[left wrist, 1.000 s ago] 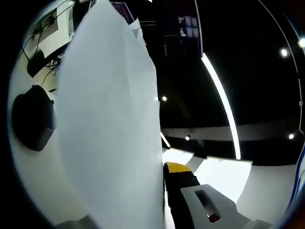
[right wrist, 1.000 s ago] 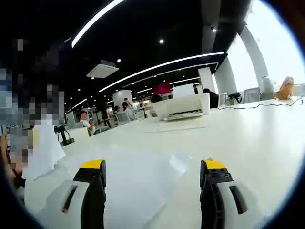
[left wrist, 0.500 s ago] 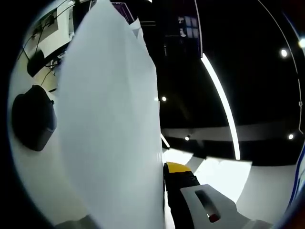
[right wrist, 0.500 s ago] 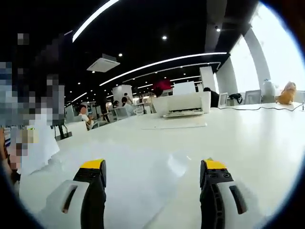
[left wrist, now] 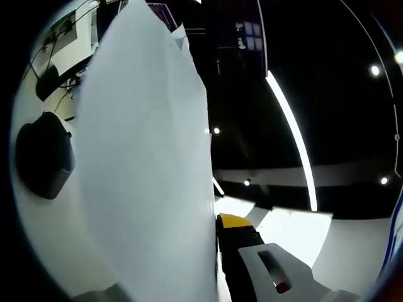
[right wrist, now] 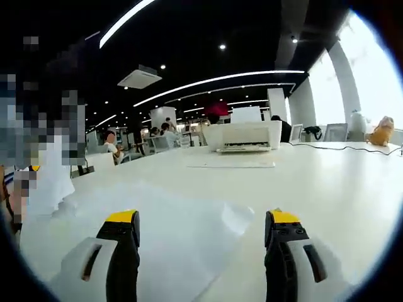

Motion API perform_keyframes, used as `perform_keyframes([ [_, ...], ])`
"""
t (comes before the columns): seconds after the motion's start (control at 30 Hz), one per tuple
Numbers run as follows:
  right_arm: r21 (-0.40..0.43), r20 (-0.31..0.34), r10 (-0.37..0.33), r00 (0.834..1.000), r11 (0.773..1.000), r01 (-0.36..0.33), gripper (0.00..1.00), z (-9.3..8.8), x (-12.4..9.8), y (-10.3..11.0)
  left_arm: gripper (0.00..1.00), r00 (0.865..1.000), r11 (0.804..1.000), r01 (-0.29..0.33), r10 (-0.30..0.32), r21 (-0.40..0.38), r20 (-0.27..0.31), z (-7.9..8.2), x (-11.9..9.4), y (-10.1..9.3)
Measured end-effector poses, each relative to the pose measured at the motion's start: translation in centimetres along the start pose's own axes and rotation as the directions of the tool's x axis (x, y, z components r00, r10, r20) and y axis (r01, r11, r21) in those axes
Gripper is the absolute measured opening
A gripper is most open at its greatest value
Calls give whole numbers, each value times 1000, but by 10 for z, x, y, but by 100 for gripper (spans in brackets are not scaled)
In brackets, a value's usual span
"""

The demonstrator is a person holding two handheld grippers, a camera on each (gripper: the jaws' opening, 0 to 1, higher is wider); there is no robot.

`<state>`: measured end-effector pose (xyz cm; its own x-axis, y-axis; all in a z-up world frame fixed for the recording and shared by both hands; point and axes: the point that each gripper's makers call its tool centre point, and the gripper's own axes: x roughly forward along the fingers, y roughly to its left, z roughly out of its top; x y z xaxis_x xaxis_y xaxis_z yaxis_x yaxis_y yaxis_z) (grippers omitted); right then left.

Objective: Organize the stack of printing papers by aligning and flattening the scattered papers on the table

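Pretty sure we're looking at a big open-plan office here. Long light strips (right wrist: 208,80) are running across a dark ceiling, a white printer (right wrist: 244,135) is sitting on a wide white table (right wrist: 327,189), and people (right wrist: 113,146) are sitting at desks further back. A ceiling AC unit (right wrist: 140,78) is hanging overhead and big windows (right wrist: 371,75) are glowing on one side.
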<state>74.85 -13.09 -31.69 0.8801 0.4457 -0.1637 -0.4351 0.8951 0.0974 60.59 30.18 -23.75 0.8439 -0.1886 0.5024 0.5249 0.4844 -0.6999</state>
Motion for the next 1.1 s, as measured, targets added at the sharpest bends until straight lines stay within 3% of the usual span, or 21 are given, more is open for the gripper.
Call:
perform_keyframes([
  [0.37, -79, -74, 27, 997, 996, -33, 78, -10, 22, 2, 6, 1000, 1000, -1, 1, 0, 0, -1, 0, -2],
  [0.83, -31, -108, 32, 994, 999, -35, 78, -12, 41, -8, 6, 1000, 1000, 2, -2, -8, 0, 0, 0, -2],
  [1.1, -63, -142, 45, 989, 997, -55, 77, -20, 42, -2, 6, 1000, 1000, 4, -4, -13, 1, 0, 0, -1],
])
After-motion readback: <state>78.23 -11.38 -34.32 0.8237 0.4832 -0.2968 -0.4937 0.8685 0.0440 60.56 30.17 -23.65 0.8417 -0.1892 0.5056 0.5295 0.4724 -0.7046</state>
